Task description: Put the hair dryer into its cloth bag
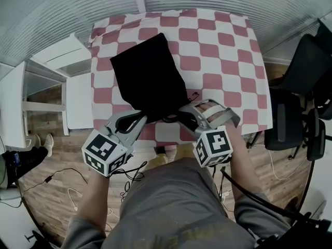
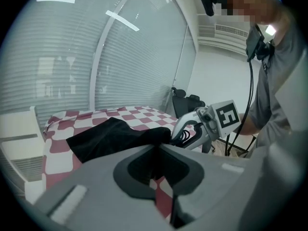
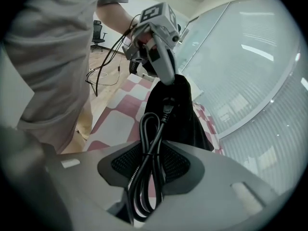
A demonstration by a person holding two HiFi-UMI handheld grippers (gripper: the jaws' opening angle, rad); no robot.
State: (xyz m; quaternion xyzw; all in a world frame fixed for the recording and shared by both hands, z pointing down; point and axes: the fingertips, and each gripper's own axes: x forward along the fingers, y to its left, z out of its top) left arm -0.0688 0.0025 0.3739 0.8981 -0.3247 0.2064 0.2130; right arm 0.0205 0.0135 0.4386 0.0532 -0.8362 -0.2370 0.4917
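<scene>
A black cloth bag lies on the red-and-white checked table. My left gripper is at the bag's near edge, shut on a fold of the black cloth. The right gripper view shows it pinching that edge up. My right gripper is just right of it, shut on a coiled black power cord. The cord's plug points toward the bag. I cannot see the hair dryer's body in any view. In the left gripper view the right gripper hovers beside the bag.
A white shelf unit stands left of the table and a black office chair right of it. Cables trail over the wooden floor by the person's legs. The table's near edge runs just under both grippers.
</scene>
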